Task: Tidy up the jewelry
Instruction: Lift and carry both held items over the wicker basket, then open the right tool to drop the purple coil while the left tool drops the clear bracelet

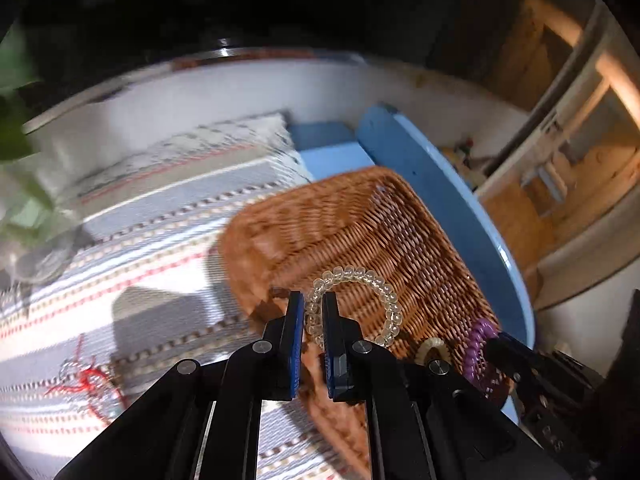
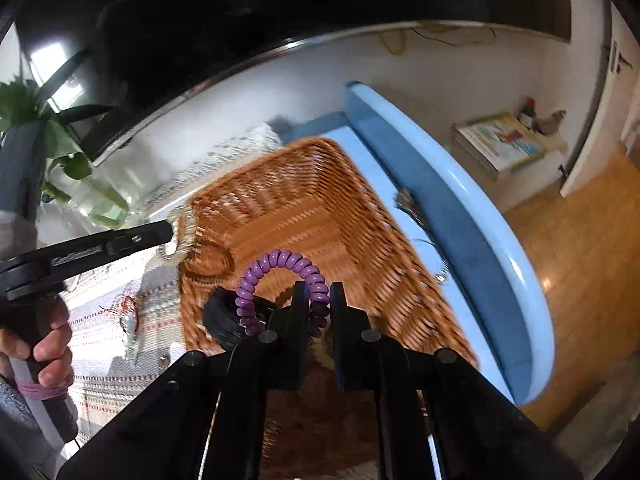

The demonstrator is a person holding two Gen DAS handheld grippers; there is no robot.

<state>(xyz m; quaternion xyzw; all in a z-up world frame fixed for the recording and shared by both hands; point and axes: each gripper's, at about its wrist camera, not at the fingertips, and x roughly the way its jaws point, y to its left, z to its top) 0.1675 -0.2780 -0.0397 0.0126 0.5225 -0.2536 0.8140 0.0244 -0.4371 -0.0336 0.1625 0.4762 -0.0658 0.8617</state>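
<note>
the surface (image 1: 460, 184) is light blue w/ a raised rim, and a striped woven cloth (image 1: 132, 248) covers its left part. on the cloth's right edge sits the brown wicker basket (image 1: 360, 224), one side reaching onto the bare blue part.

your left gripper (image 1: 313, 312) is nearly closed on the clear bead bracelet (image 1: 356, 300); the fingers pinch its left arc and the rest of the loop hangs over the basket's near-left corner. from the right wrist cam you see that gripper coming in from the left w/ the clear beads at the basket rim.

your right gripper (image 2: 320, 300) is narrow too, clamped on the purple spiral band (image 2: 280, 280), held above the basket's near edge. a black hair tie (image 2: 218, 320) sits just left of the band, prob. touching it, can't tell if it lies in the basket.

on the cloth, near its front left, lies a silver chain piece w/ red thread (image 1: 86, 380), well apart from the basket. a small cream scalloped bit (image 1: 432, 350) shows by the basket's near-right edge, partly hidden behind the gripper.
</note>
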